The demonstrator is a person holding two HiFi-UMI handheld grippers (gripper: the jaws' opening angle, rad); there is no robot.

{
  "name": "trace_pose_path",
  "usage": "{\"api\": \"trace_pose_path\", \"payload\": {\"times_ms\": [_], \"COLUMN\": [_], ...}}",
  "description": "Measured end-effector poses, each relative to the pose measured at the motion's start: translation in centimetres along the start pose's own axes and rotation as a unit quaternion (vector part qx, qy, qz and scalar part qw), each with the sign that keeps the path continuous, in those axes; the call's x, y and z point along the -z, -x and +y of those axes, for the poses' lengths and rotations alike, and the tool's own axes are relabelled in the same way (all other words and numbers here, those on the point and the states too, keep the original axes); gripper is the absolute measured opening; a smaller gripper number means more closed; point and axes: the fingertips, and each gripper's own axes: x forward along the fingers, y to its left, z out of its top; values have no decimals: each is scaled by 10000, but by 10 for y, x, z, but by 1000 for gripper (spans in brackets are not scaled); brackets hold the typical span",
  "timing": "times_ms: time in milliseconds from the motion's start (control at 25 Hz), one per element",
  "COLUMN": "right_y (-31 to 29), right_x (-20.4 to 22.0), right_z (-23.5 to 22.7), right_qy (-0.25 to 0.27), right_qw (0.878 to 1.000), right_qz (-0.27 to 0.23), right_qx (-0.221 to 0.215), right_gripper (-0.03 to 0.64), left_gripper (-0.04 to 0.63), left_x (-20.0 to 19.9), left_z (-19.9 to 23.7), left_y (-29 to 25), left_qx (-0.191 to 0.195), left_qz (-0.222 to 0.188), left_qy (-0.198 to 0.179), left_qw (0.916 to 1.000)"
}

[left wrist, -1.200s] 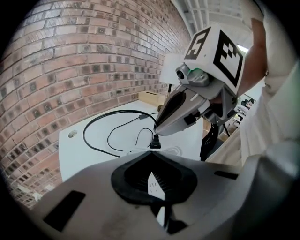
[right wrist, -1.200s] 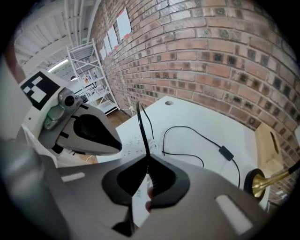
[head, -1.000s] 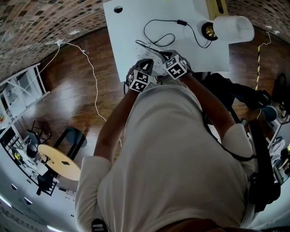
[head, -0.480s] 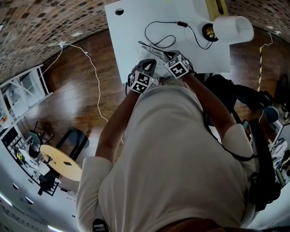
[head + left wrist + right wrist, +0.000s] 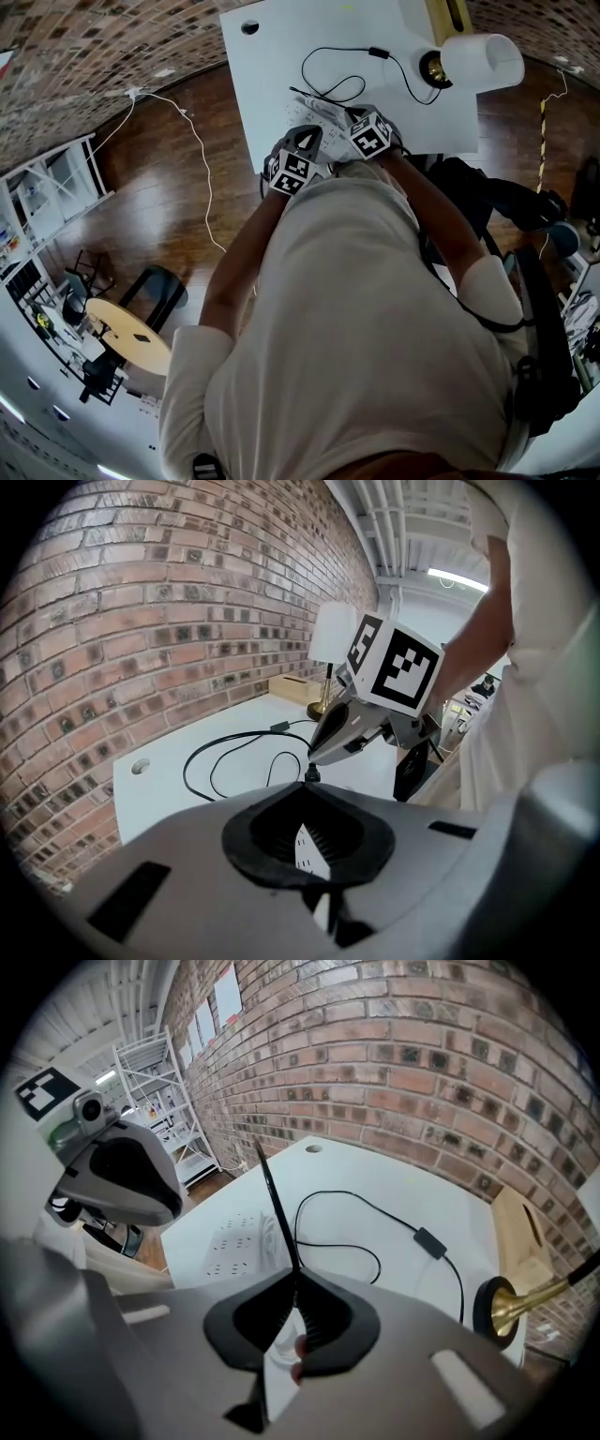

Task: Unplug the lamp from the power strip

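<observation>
Right claw (image 5: 293,1283) clamped on the black lamp cord (image 5: 277,1213), which rises from its tips; power strip (image 5: 232,1238) lies just left on the bench (image 5: 394,1185); left claw (image 5: 307,791) tips together

White table (image 5: 272,56) with power strip (image 5: 230,1237), looped black cord (image 5: 323,56), brass-based lamp (image 5: 480,58).
</observation>
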Motion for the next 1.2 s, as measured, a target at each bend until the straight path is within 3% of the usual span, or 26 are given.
{"api": "trace_pose_path", "payload": {"times_ms": [1200], "right_y": [-31], "right_x": [25], "right_z": [-32], "right_qy": [2], "right_qw": [9981], "right_qz": [588], "right_qx": [167], "right_gripper": [14], "left_gripper": [3], "left_x": [13], "left_z": [6], "left_y": [-4], "left_qx": [-27], "left_qz": [329], "left_qy": [-82], "left_qw": [9994]}}
